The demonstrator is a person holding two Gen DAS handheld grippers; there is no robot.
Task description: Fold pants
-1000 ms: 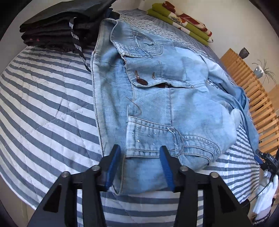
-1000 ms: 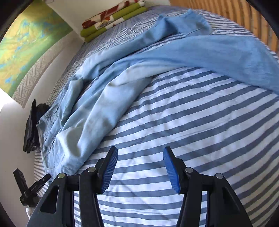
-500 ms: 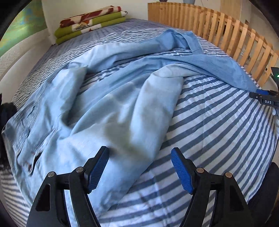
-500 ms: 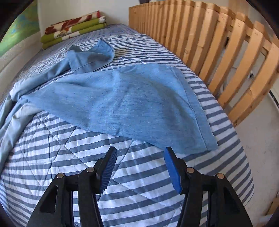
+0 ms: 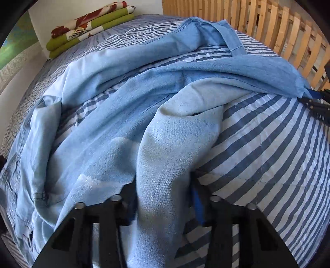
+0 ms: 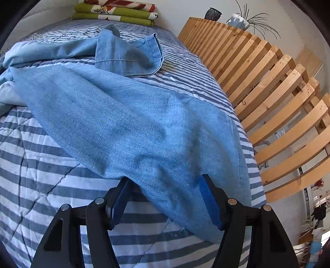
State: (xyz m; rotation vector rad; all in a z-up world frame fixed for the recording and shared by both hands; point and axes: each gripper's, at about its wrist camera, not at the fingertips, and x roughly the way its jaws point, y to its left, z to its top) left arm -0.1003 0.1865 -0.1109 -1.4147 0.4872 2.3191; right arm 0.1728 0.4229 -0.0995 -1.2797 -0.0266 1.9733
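Note:
Light blue jeans lie rumpled across a blue-and-white striped bed. My left gripper is open, with a pale, inside-out fold of one leg lying between its fingers and partly covering them. In the right wrist view the darker blue leg stretches toward me. My right gripper is open, its blue pads on either side of that leg's lower edge. The other leg's hem lies farther back. The right gripper also shows at the right edge of the left wrist view, at the leg's tip.
A wooden slatted rail runs along the bed's right side, close to the leg's end. Folded green and red blankets lie at the head of the bed. A vase and a potted plant stand beyond the rail.
The left gripper swung from the waistband to the legs and pushed onto the pale fold. The right gripper moved forward until the darker leg's edge lay between its fingers.

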